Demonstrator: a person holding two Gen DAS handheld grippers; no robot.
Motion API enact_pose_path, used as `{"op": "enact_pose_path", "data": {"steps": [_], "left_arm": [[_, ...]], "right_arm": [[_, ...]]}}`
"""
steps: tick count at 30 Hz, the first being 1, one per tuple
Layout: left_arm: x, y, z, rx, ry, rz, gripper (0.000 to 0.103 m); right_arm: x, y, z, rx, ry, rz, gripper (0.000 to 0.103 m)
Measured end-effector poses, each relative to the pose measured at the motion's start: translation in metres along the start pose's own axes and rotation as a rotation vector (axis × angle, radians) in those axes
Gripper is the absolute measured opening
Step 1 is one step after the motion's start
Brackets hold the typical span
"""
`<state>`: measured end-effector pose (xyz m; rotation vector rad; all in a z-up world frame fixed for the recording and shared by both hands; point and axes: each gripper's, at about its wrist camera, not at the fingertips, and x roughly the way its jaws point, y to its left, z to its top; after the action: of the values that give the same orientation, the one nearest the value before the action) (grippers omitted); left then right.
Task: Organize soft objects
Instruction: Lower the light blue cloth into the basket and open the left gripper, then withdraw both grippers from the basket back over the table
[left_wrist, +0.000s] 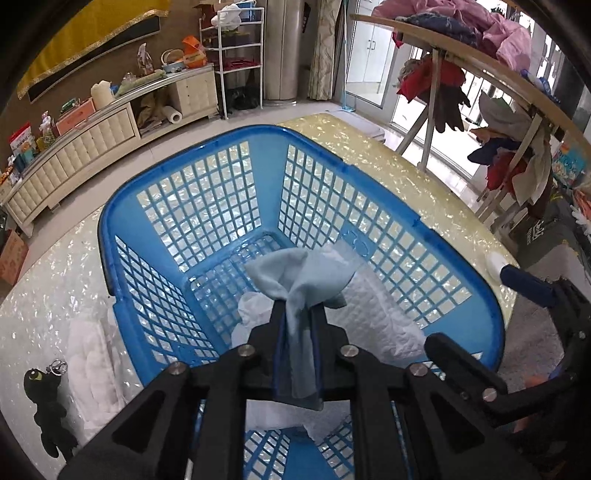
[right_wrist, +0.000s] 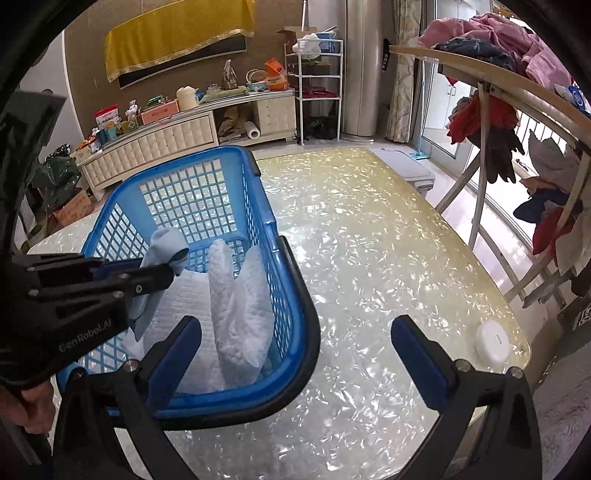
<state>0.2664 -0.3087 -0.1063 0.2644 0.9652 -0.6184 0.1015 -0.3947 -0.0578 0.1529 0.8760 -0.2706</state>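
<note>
1. The light blue cloth (left_wrist: 301, 280) is clamped between the fingers of the left gripper (left_wrist: 298, 308), bunched above the tips and trailing down between them. It hangs inside the blue basket (left_wrist: 491, 317), above the basket floor.
2. A white quilted towel (right_wrist: 240, 314) lies in the basket, one part flat on the floor, the other standing folded against the basket's right wall.
3. The right gripper (right_wrist: 295, 339) stands spread wide with nothing between its fingers; its left finger is over the basket's near right corner, its right finger over bare table.
4. The basket sits on the pearly table (right_wrist: 369, 240), toward its left side.
5. A second white towel (left_wrist: 92, 354) lies on the table just outside the basket's left wall; a black plush keychain (left_wrist: 48, 410) lies beside it.
6. A round white puck (right_wrist: 493, 339) rests near the table's right edge.
</note>
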Motion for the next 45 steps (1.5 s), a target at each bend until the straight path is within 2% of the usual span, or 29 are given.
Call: {"op": "enact_pose_path", "data": {"steps": [4,6,8,12,14,20,22,29,35,45], "left_arm": [[0.004,-0.002,0.001,0.011,0.005,0.001,0.01],[0.003,-0.002,0.001,0.017,0.004,0.004,0.016],[0.003,-0.001,0.002,0.019,0.009,0.009,0.036],[0.002,-0.004,0.002,0.035,0.006,0.019,0.046],[0.002,-0.005,0.003,0.041,0.01,0.026,0.056],[0.003,-0.003,0.004,0.039,0.027,0.02,0.072],[0.004,-0.003,0.005,0.035,0.038,0.027,0.075],[0.004,-0.002,0.005,0.037,0.076,-0.005,0.075],[-0.001,-0.004,0.005,0.052,0.058,0.031,0.084],[-0.024,-0.006,0.006,0.067,0.043,0.004,0.087]], "right_arm": [[0.001,-0.002,-0.001,-0.001,0.014,0.008,0.103],[0.002,-0.004,-0.002,0.003,0.018,0.008,0.103],[0.001,-0.005,-0.001,0.004,0.017,0.006,0.103],[0.002,-0.004,-0.002,0.0,0.017,0.004,0.103],[0.003,-0.005,-0.003,-0.001,0.022,0.005,0.103],[0.001,-0.008,-0.002,0.005,0.027,0.005,0.103],[0.003,-0.01,-0.002,0.017,0.035,0.016,0.103],[0.0,-0.008,-0.003,0.012,0.037,0.004,0.103],[-0.004,-0.008,-0.003,0.009,0.044,0.0,0.103],[-0.025,-0.006,-0.002,0.01,0.028,-0.01,0.103]]}}
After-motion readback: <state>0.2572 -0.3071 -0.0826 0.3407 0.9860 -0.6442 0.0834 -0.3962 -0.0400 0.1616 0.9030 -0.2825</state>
